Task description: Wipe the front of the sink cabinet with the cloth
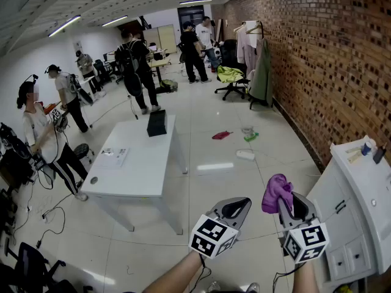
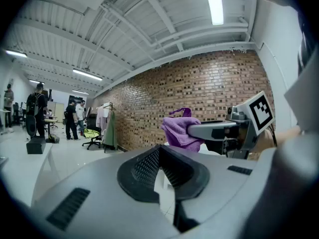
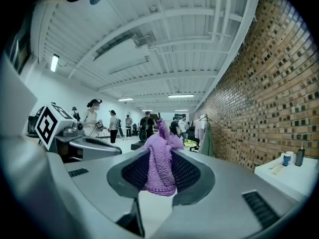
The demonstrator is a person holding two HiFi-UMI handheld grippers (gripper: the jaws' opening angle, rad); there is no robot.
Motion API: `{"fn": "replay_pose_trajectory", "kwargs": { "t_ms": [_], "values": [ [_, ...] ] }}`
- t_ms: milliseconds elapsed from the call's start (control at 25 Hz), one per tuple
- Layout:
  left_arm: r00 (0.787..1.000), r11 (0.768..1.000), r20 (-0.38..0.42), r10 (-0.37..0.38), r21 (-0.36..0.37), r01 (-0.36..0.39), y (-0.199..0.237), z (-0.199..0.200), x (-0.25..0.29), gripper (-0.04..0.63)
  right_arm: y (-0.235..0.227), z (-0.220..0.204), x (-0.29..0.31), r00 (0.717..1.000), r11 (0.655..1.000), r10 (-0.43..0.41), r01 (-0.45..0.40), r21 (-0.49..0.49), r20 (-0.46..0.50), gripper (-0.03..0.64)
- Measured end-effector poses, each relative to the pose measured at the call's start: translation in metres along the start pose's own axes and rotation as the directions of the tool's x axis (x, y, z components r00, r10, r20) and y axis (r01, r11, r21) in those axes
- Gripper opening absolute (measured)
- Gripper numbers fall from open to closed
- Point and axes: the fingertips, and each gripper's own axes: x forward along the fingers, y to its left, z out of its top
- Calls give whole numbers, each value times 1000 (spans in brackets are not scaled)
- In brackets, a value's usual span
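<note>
The right claw clamps the purple cloth in the air beside the white sink cabinet. The left claw is closed on nothing. A cup stands near the cabinet top's far edge.

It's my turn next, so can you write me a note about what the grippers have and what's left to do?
Right gripper: shut on the purple cloth, held up in the air.
Left gripper: shut, nothing in it.
Sink cabinet: off to the right; the cloth is not touching it.
Done: cloth is in the gripper.
Left: bring the cloth to the cabinet front and wipe it.
</note>
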Motion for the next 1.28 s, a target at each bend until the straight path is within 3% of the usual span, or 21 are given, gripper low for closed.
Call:
{"fn": "replay_pose_trajectory", "kwargs": {
  "t_ms": [240, 600, 880, 1280],
  "values": [
    [997, 997, -18, -80, 2, 80, -7, -6, 11, 5, -6, -5, -8, 998, 998, -63, 63, 1, -29, 115],
    [968, 967, -36, -250, 52, 251, -76, 4, 68, 5, -74, -13, -66, 973, 973, -227, 228, 28, -29, 115],
    [928, 928, -81, -364, 49, 368, -168, -5, 135, 5, -159, -35, -132, 946, 944, -323, 325, 54, -43, 115],
    [871, 879, -147, -469, 16, 476, -304, -34, 245, 5, -286, -108, -241, 891, 891, -435, 447, 80, -132, 115]
  ]
}}
